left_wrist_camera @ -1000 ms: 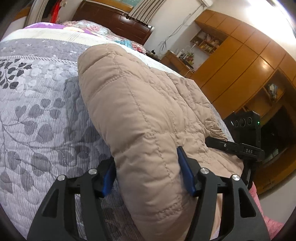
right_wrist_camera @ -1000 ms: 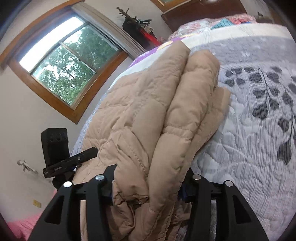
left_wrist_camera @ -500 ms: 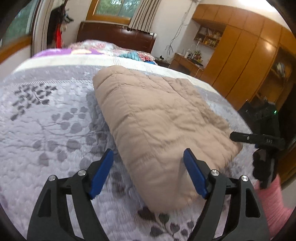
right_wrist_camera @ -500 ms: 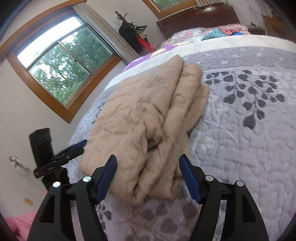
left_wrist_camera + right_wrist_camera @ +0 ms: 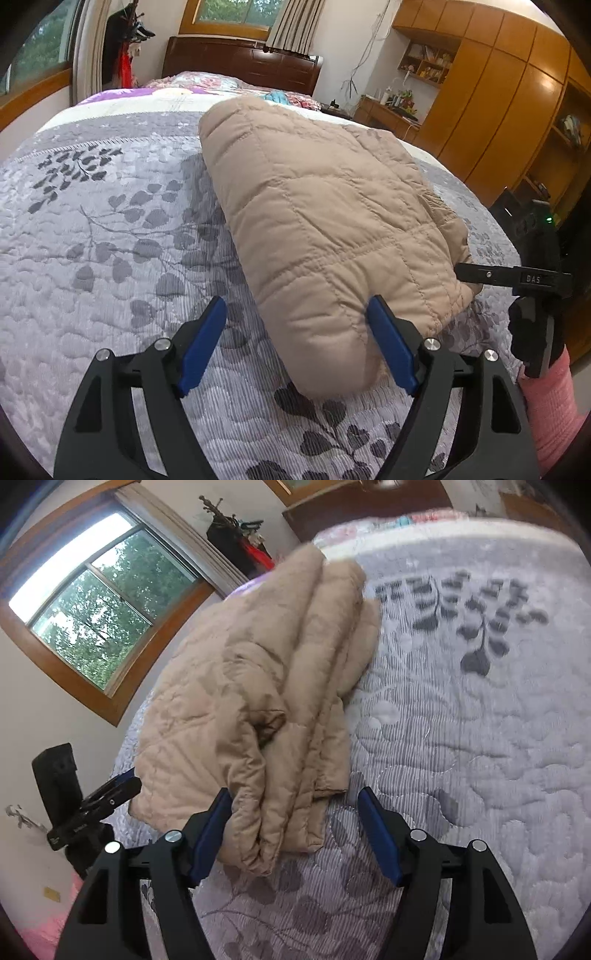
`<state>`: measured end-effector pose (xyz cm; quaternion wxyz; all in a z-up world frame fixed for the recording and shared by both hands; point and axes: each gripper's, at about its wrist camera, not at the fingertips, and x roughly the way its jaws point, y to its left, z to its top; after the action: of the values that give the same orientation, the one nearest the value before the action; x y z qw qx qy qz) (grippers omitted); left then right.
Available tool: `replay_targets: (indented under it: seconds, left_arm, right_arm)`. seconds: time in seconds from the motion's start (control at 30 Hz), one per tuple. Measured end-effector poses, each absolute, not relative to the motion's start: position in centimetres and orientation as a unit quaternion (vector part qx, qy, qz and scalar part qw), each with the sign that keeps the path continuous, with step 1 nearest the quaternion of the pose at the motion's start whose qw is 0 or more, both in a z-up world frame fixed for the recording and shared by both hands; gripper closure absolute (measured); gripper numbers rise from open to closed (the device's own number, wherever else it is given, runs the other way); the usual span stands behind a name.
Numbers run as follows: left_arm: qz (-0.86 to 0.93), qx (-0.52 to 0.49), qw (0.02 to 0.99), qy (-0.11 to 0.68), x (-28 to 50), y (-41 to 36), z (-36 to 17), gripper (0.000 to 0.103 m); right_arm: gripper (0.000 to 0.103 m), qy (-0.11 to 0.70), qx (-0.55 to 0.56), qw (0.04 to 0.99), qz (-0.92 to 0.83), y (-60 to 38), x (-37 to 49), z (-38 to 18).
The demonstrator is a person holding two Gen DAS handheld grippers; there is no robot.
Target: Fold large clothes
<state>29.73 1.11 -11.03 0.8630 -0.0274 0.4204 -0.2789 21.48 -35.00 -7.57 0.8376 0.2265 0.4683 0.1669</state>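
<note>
Left wrist: left gripper (image 5: 297,339) spread open, coat (image 5: 325,221) folded on the bedspread (image 5: 92,258), near end between its fingers. Right wrist: right gripper (image 5: 293,834) open too, straddling layered edges. Fold looks finished; next, probably tidy loose edges.

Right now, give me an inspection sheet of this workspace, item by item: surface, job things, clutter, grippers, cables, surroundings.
Surface: bed with a grey leaf-print quilt, lying flat.
Job's things: tan quilted coat, folded into a thick bundle and resting on the quilt; layered edges face the right wrist view.
Clutter: colourful bedding piled near the headboard.
Grippers: left gripper open, the bundle's near end between its fingers, ungripped; right gripper open, its left pad against the coat.
Cables: wires hang down the wall by the desk.
Surroundings: window, wooden wardrobe, dark wooden headboard, clothes rack.
</note>
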Motion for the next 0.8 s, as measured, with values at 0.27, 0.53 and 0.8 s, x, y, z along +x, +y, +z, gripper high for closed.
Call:
replay_targets:
  seconds: [0.27, 0.53, 0.8]
  left_arm:
    - [-0.21, 0.023, 0.887, 0.41, 26.5, 1.3, -8.4, 0.011]
    - [-0.174, 0.034, 0.904, 0.389, 22.7, 1.6, -6.1, 0.011]
    - [-0.152, 0.041, 0.912, 0.379, 19.8, 1.6, -4.5, 0.011]
  right_arm:
    - [0.01, 0.444, 0.134, 0.881, 0.088, -32.1, 17.0, -2.8]
    - [0.004, 0.427, 0.111, 0.894, 0.075, -30.1, 13.9, -1.3]
    - [0.004, 0.42, 0.1, 0.9, 0.054, -29.0, 12.3, -0.2]
